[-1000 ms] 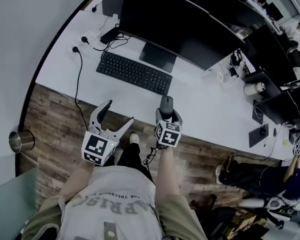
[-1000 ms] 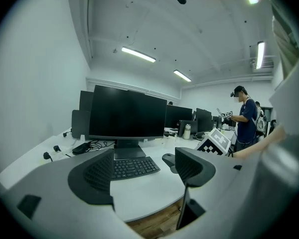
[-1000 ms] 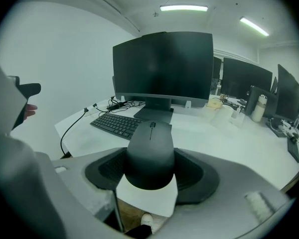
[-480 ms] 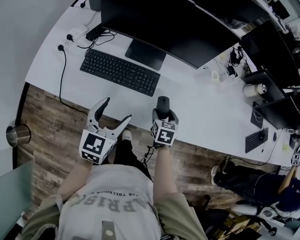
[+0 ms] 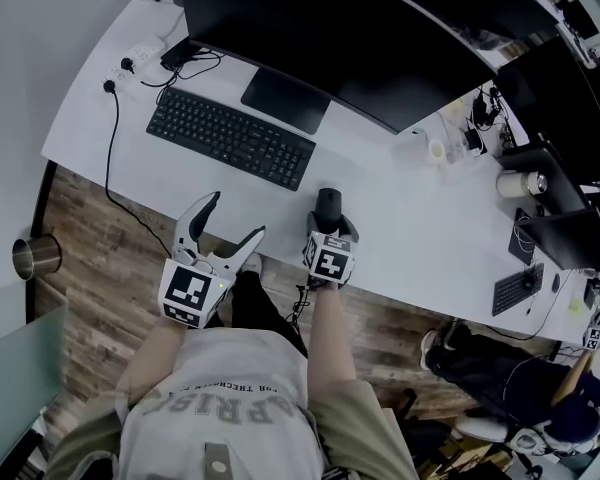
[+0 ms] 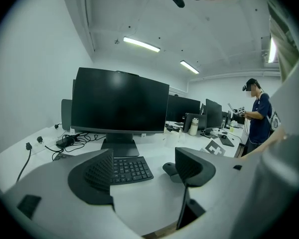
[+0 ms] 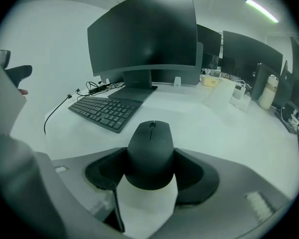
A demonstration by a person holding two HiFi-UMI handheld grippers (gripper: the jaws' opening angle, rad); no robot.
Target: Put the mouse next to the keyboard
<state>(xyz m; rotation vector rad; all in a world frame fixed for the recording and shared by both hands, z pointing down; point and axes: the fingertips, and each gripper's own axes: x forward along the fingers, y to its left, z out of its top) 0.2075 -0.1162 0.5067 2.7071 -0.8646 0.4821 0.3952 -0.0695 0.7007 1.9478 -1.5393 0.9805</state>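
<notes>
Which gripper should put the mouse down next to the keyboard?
Right. The right gripper is shut on the mouse, not far from the keyboard's near right corner. The left gripper is open and empty.

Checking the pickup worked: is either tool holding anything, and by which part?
The right tool grips the black mouse by its two sides, toward the rear. The left tool is open and empty.

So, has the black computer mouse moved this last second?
Yes. The black computer mouse, gripped in the right tongs, has moved farther in from the front edge of the white desk.
</notes>
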